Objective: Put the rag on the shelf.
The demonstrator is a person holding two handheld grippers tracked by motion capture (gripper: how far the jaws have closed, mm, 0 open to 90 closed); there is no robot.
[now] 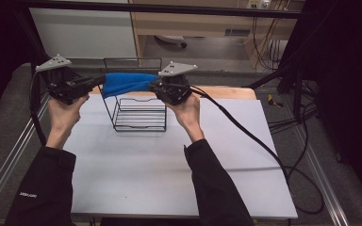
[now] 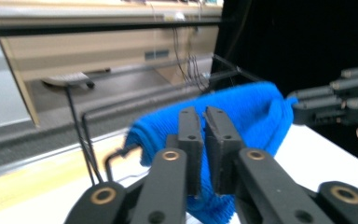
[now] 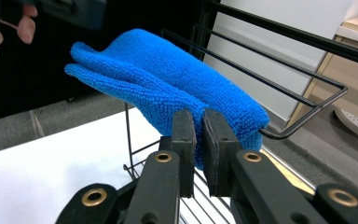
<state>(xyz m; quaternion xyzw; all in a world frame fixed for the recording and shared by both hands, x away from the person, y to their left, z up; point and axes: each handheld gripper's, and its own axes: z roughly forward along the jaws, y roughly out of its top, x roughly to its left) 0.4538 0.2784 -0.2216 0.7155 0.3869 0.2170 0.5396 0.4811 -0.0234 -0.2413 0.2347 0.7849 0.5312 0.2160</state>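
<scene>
Blue cloth [image 1: 125, 83] held by both grippers above wire rack [image 1: 139, 117].

The blue microfibre cloth [image 3: 168, 79] looks fuzzy and matt; the black wire rack [image 1: 139, 113] is thin, smooth metal; the white tabletop [image 1: 136, 165] is smooth and matt.

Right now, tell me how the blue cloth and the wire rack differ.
The blue cloth is soft, fuzzy and bright; the wire rack is rigid, thin-barred and black. The cloth hangs in the air, stretched between the left gripper and the right gripper, both shut on it; the rack stands on the white table, ungripped. The cloth is solid; the rack is see-through.
</scene>
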